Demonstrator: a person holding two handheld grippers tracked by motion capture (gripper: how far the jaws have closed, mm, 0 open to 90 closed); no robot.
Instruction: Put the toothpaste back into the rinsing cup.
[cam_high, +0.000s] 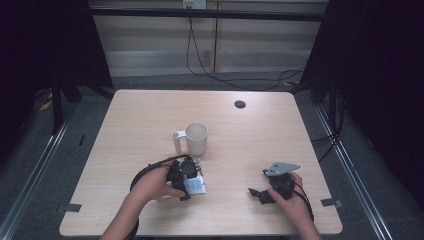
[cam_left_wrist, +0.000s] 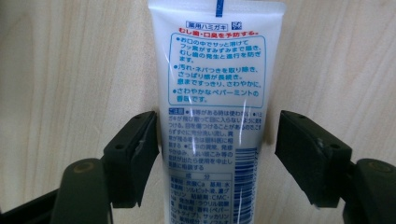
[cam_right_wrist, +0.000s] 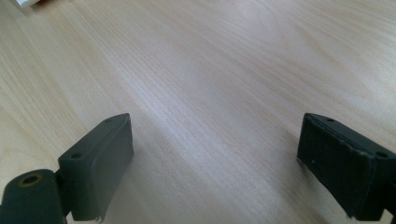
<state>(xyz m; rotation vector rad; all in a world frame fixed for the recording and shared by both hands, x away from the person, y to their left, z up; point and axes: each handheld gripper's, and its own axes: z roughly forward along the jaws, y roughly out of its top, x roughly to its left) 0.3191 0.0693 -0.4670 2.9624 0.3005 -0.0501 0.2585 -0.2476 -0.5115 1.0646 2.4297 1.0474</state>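
Observation:
A white toothpaste tube (cam_left_wrist: 215, 70) with blue and red Japanese print lies flat on the wooden table (cam_left_wrist: 56, 70). My left gripper (cam_left_wrist: 217, 135) points down over it, with one jaw on each side of the tube. The left jaw is at the tube's edge and a narrow gap shows at the right jaw, so the gripper is open. In the high view the left gripper (cam_high: 186, 175) covers most of the tube (cam_high: 196, 186), near the front of the table. My right gripper (cam_right_wrist: 215, 149) stands open over bare wood, and in the high view this right gripper (cam_high: 259, 186) rests at the front right.
A white mug (cam_high: 196, 138) with its handle to the left stands upright mid-table, just behind the left gripper. A round cable hole (cam_high: 240, 104) sits in the table (cam_high: 150, 115) near the back edge. Cables trail on the floor beyond.

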